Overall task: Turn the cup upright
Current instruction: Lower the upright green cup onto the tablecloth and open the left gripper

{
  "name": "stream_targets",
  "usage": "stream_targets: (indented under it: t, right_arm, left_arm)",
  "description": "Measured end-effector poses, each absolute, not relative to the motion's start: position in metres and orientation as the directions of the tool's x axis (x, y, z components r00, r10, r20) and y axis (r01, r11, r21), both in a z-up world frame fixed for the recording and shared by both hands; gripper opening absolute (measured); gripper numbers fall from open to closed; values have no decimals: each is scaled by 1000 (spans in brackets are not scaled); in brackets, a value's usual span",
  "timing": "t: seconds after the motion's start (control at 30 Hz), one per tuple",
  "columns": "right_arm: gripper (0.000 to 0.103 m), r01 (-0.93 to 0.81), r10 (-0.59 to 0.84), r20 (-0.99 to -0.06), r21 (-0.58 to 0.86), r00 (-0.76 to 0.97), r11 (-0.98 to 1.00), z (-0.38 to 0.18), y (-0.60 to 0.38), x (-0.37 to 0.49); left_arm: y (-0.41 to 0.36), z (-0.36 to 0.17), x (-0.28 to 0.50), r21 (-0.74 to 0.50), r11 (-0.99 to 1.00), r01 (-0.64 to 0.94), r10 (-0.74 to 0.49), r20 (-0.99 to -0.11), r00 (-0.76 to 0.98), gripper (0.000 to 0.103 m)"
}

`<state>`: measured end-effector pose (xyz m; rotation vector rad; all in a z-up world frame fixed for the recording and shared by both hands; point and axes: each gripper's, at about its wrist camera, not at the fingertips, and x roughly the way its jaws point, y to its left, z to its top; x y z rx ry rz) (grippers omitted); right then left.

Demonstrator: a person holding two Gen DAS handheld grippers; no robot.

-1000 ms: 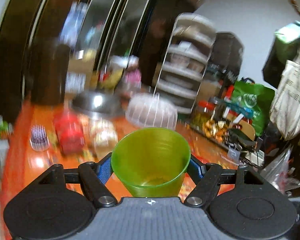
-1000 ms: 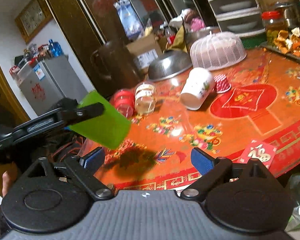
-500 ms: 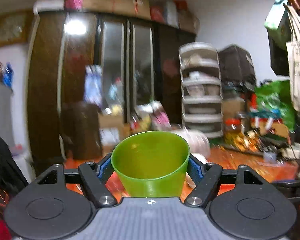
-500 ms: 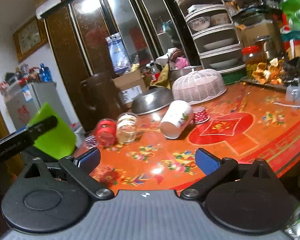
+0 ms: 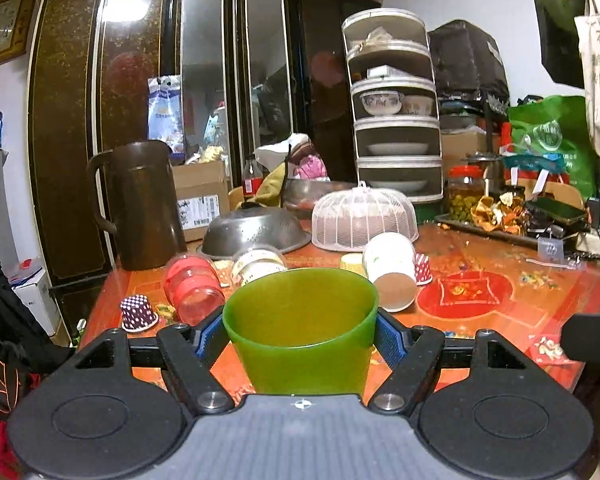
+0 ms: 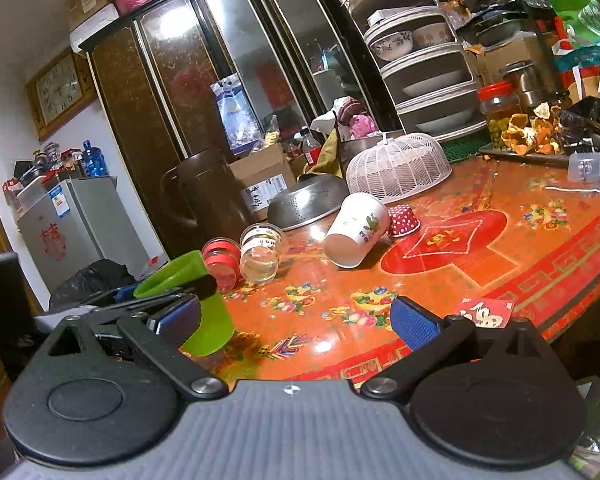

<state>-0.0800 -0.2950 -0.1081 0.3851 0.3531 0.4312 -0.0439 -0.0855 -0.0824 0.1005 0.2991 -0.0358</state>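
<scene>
My left gripper (image 5: 300, 338) is shut on a green plastic cup (image 5: 300, 332), mouth up, held above the near left edge of the orange table (image 5: 500, 316). The same cup (image 6: 204, 320) shows in the right wrist view, gripped by the left gripper's fingers (image 6: 196, 286) and slightly tilted. My right gripper (image 6: 296, 316) is open and empty, near the table's front edge, to the right of the cup. A white paper cup (image 5: 390, 270) lies on its side mid-table; it also shows in the right wrist view (image 6: 356, 230).
A red-lidded jar (image 5: 194, 290) and a clear jar (image 5: 256, 264) lie on their sides. Small dotted cups (image 5: 138, 312), a steel colander (image 5: 256, 232), a mesh food cover (image 5: 364, 218), a brown jug (image 5: 142, 204) and a red packet (image 6: 486, 312) stand about the table.
My left gripper has swung the green cup from pointing down at the table to level, mouth up, and lowered it. The right gripper has shifted slightly and stays open.
</scene>
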Motion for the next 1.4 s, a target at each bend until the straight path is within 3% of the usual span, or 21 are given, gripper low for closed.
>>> stream_targets:
  t: [0.17, 0.73, 0.83, 1.0, 1.13, 1.3, 1.4]
  right_arm:
    - [102, -338, 472, -254, 431, 844, 837, -109, -293, -80]
    - [102, -361, 501, -264, 436, 824, 825, -111, -287, -80]
    - [102, -361, 502, -267, 437, 823, 824, -111, -287, -79]
    - [102, -364, 505, -262, 439, 822, 821, -110, -288, -79]
    - [102, -360, 500, -267, 436, 824, 825, -110, -286, -79]
    - [102, -346, 489, -291, 427, 822, 835, -107, -281, -80]
    - [102, -340, 473, -303, 400, 828, 851, -102, -272, -82]
  left_arm:
    - [-83, -93, -38, 86, 995, 53, -22, -330, 944, 77]
    - [-82, -93, -42, 91, 994, 53, -21, -322, 946, 78]
    - [-80, -95, -41, 79, 995, 67, -36, -340, 940, 90]
    - [-81, -99, -42, 90, 993, 78, -42, -348, 937, 91]
    - [-74, -101, -52, 92, 993, 79, -41, -354, 934, 100]
    - [-46, -101, -84, -2, 993, 117, -109, -380, 919, 103]
    - [-24, -88, -98, -35, 997, 74, -82, -391, 917, 103]
